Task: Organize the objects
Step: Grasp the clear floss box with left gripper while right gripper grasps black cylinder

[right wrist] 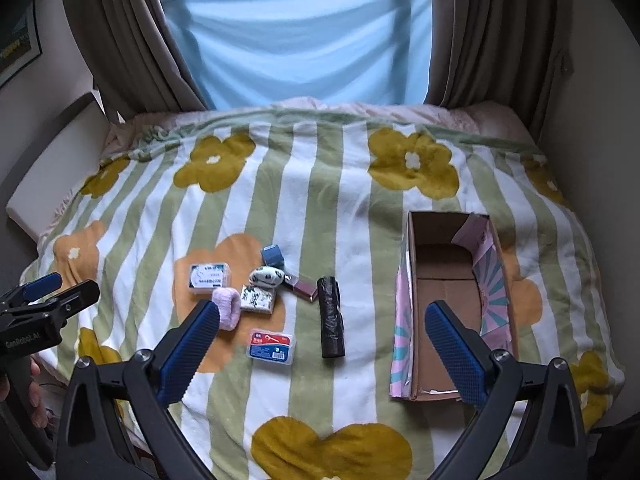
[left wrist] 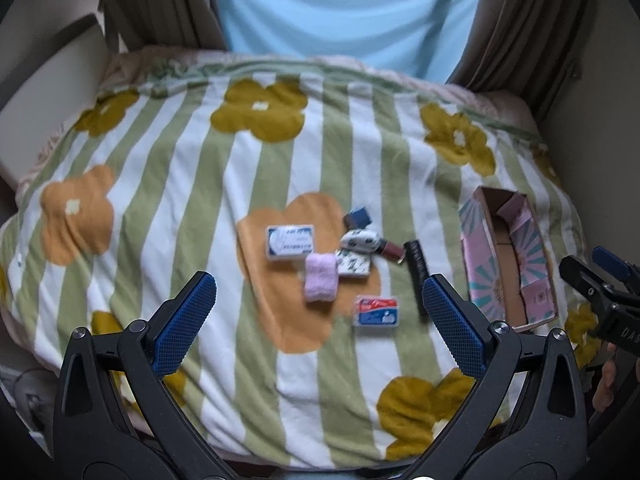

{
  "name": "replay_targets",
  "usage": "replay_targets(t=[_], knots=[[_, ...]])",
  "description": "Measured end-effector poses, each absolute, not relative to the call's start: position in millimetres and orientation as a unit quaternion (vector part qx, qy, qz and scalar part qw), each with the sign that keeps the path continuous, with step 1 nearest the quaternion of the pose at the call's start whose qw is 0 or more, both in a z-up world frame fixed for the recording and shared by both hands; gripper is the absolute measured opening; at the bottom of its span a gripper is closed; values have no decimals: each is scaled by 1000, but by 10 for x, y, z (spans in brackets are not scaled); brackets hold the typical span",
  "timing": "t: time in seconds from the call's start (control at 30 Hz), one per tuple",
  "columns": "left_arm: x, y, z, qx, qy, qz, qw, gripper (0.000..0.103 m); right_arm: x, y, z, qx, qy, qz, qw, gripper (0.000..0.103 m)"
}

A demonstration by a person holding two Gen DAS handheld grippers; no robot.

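Status: task not yet begun, as far as the pictures show. The cardboard box [right wrist: 448, 304], right of centre in the right wrist view, holds nothing visible.

All items lie on the floral blanket [right wrist: 320, 184], grouped at centre frame, well apart from the box:
- black roll [right wrist: 331, 322], nearest the box
- red-and-blue floss case [right wrist: 271, 346]
- lilac towel roll [right wrist: 227, 307]
- clear case with white label [right wrist: 211, 276]
- patterned pouch [right wrist: 267, 276]
- patterned packet [right wrist: 259, 299]
- blue cube [right wrist: 273, 256]
- lipstick [right wrist: 302, 288]

Right gripper [right wrist: 322, 350]: jaws spread wide, holding nothing. Left gripper [left wrist: 318, 322]: likewise spread and vacant. Both hover above the near blanket edge.

Remaining: judged to be transferring every item into the box.
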State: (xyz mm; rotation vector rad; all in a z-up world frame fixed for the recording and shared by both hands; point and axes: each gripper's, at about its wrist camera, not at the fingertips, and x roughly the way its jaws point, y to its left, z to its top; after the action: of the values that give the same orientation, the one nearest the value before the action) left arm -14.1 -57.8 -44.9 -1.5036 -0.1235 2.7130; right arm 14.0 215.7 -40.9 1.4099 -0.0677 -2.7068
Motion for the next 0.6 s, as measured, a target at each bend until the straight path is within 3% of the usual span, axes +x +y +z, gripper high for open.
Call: replay_targets(t=[0.23, 0.6], knots=[[-568, -784, -1003, -532, -42, 845, 20, 103, -140, 1998, -874, 491, -1, -870, 50, 102], [-1508, -900, -2139, -591, -60, 804, 12, 103, -778, 1861, -1995, 549, 12, -834, 49, 85]])
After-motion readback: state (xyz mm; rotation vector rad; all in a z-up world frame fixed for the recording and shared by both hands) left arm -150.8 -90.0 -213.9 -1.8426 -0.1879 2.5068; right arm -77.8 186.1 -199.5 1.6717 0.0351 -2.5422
